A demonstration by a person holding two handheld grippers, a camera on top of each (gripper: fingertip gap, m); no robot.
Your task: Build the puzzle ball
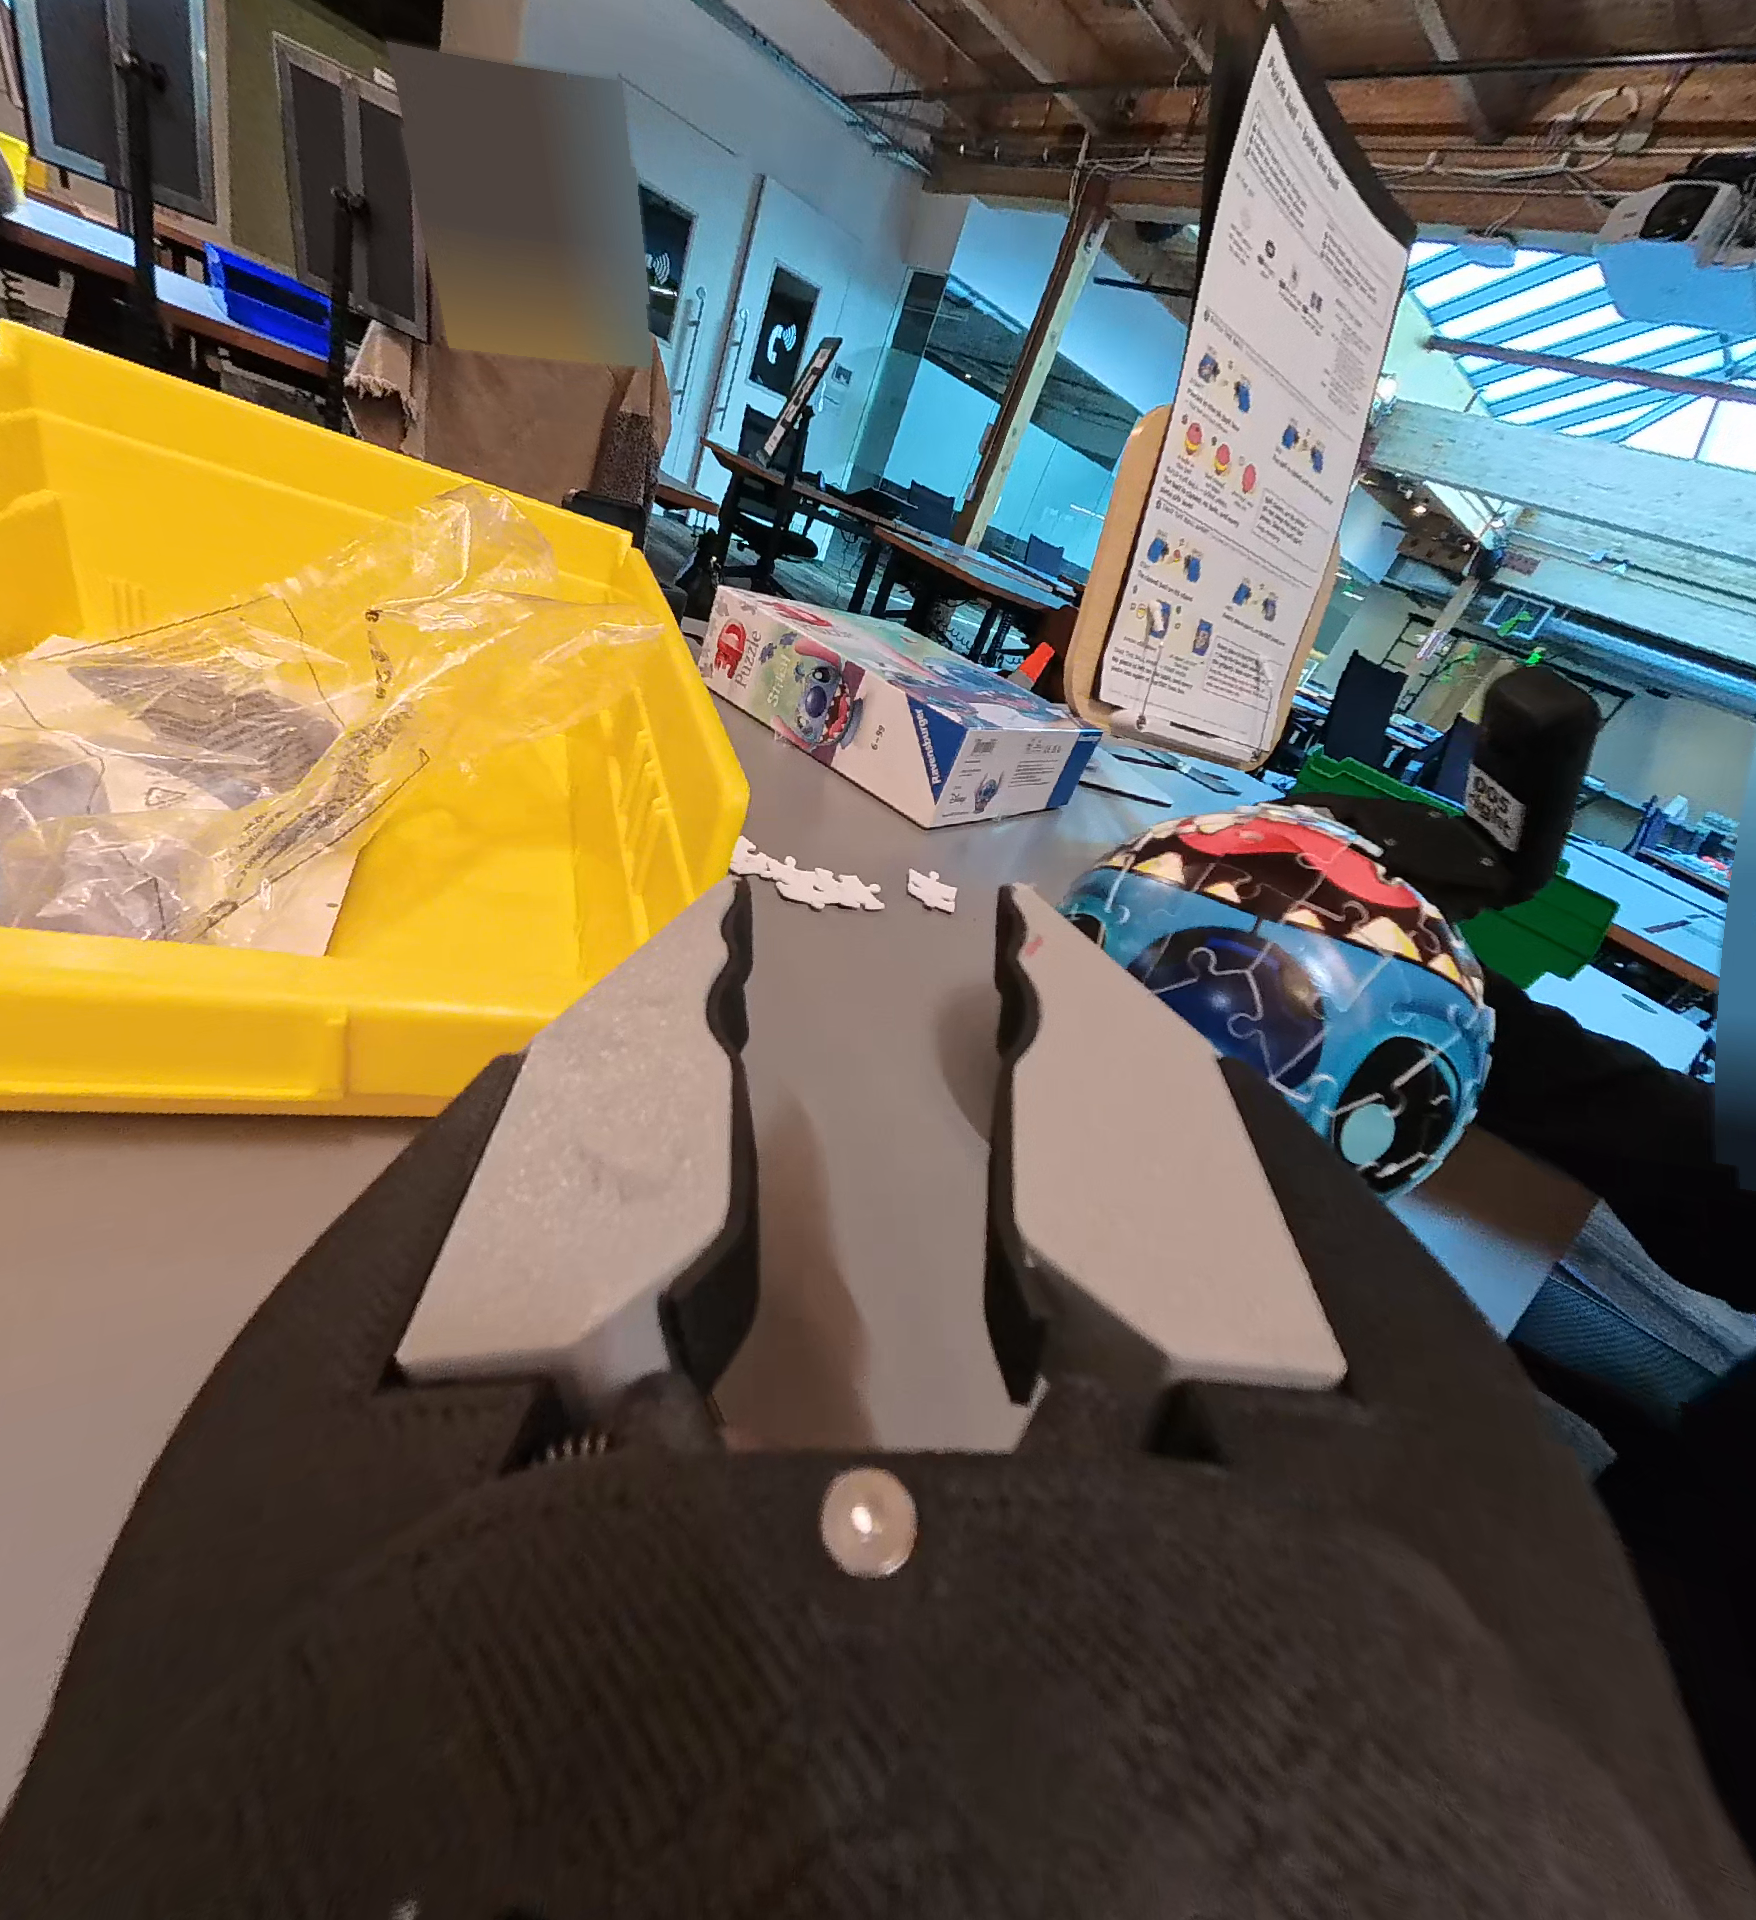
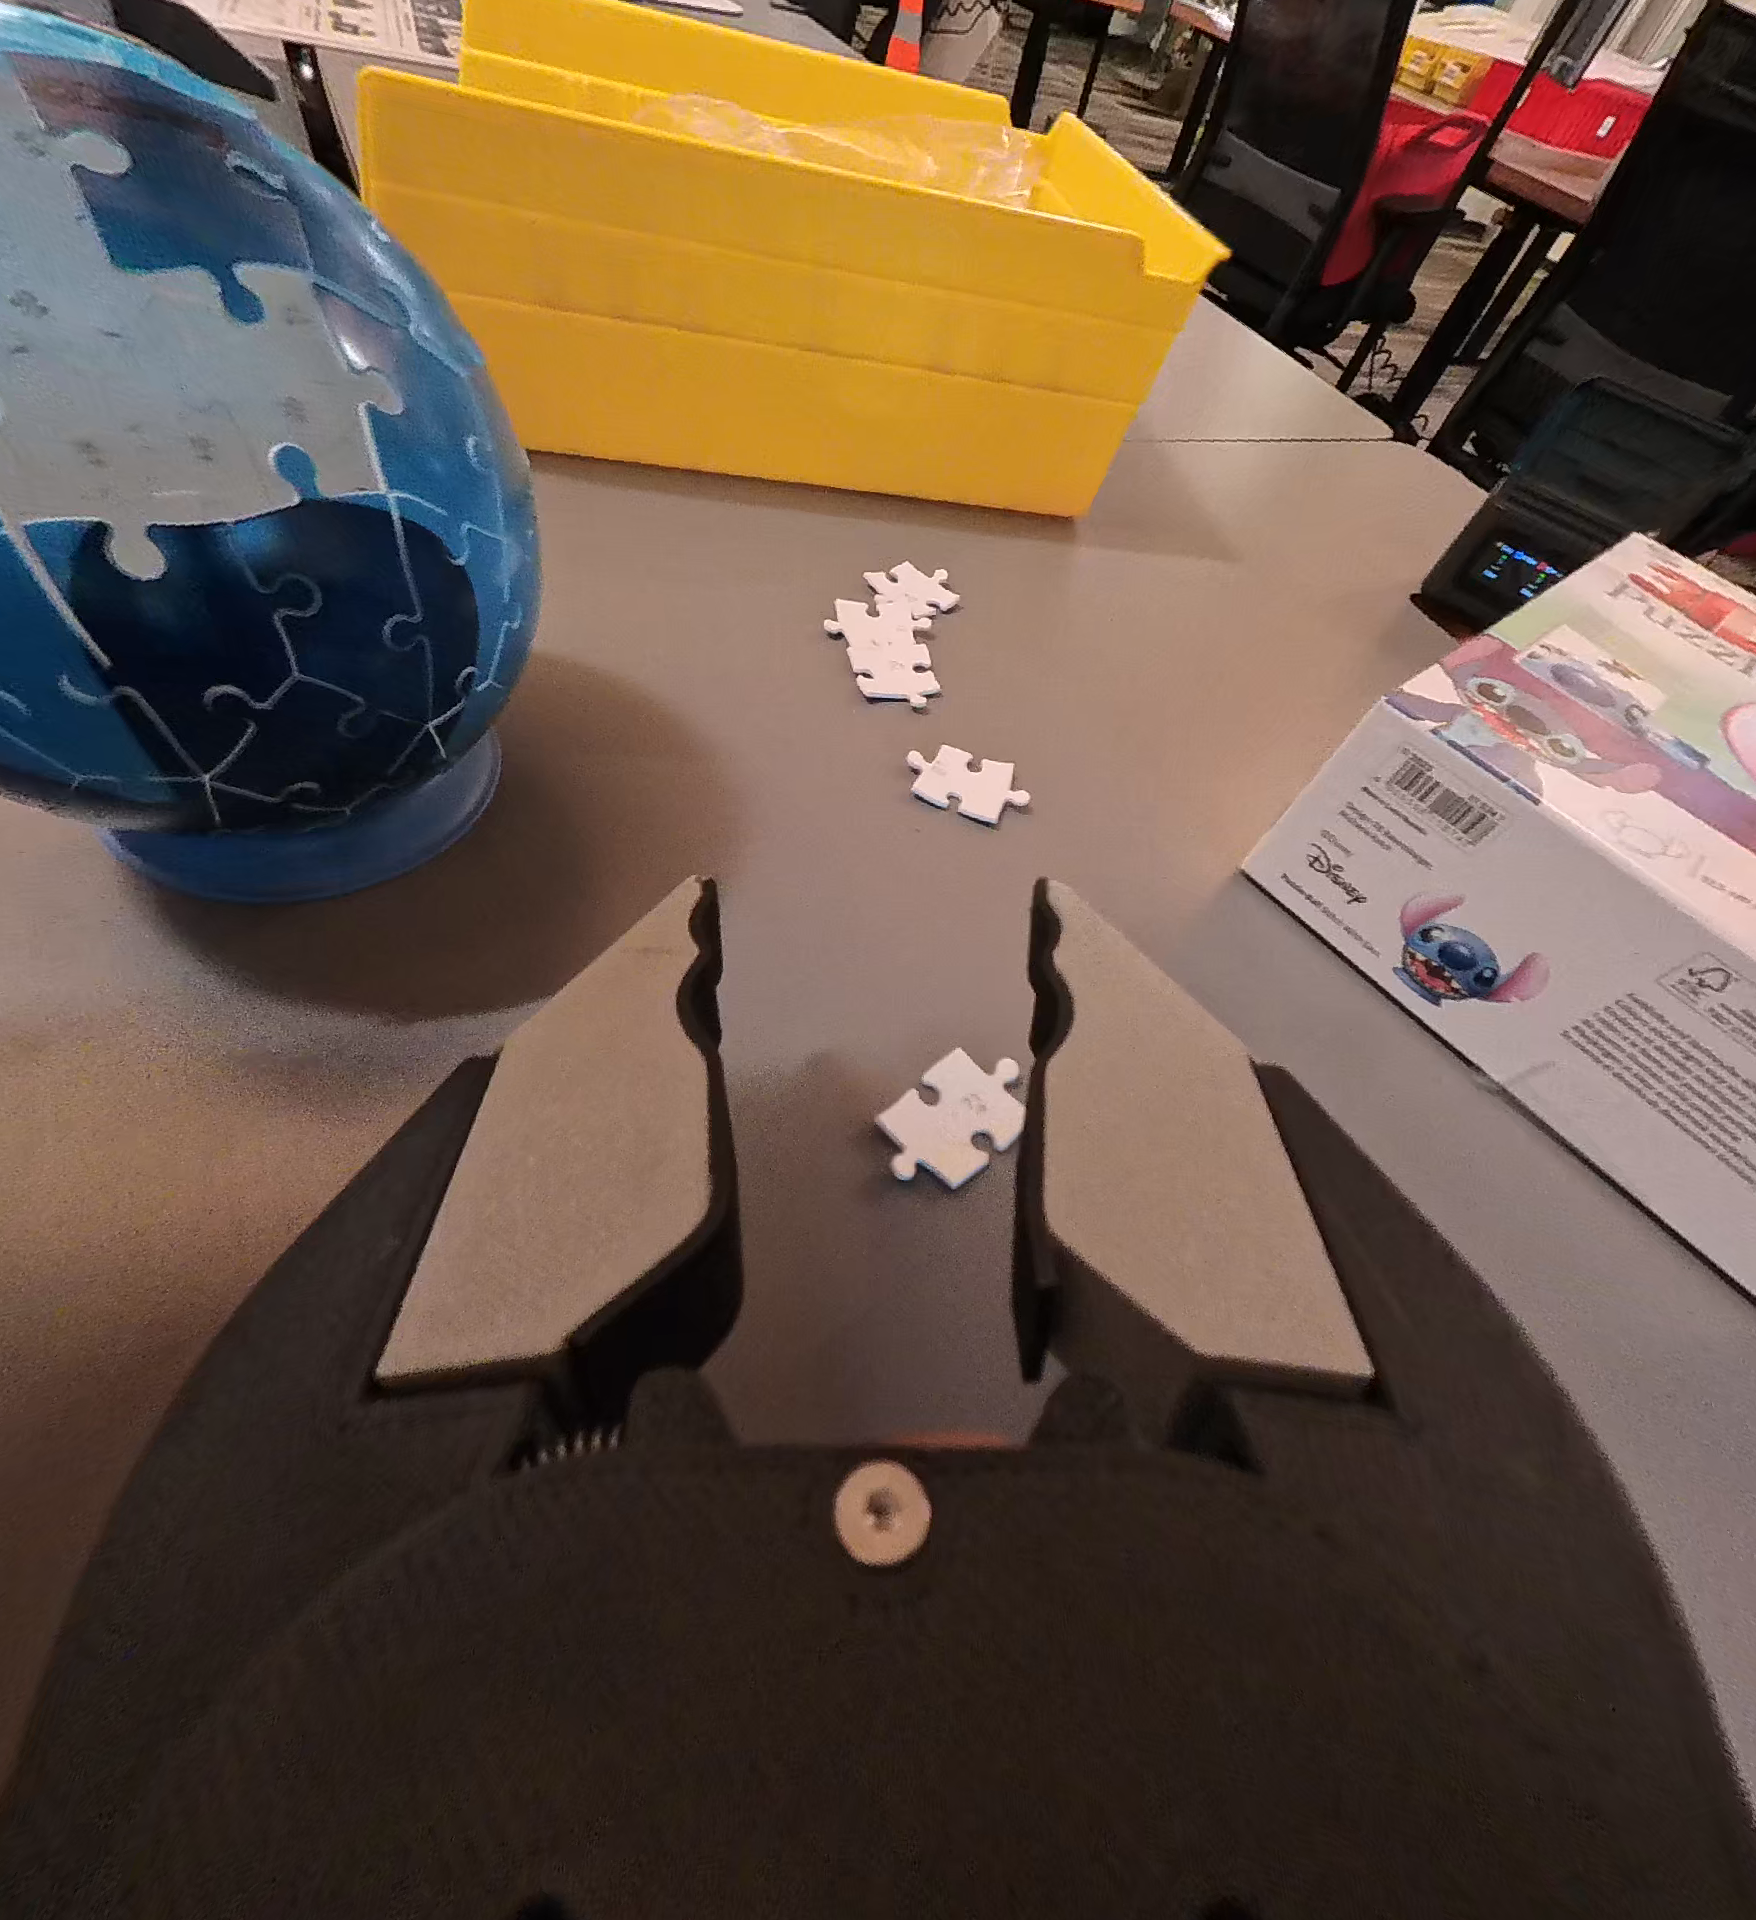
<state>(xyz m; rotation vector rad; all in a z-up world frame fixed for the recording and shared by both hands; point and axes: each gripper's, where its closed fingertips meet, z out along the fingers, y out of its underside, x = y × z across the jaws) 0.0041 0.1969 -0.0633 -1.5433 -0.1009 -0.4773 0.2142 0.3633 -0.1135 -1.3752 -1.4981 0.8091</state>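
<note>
The right claw (image 2: 874,904), spread wide and empty, straddles a flat white jigsaw piece (image 2: 952,1117) lying on the grey desk (image 2: 1217,665) against its right finger, well nearer than the equally wide left claw (image 1: 872,904)

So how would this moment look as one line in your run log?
left gripper: open, empty | right gripper: open over loose piece | puzzle ball: unfinished, on stand | other pieces: on table

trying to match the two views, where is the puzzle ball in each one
Left wrist view: the puzzle ball sits at right of centre, just beyond the right finger of the open left hand-held gripper.
Right wrist view: it fills the upper left, resting on its blue stand, its top not yet filled in.
Shared landmark: the yellow bin, with loose white pieces near it.
</note>
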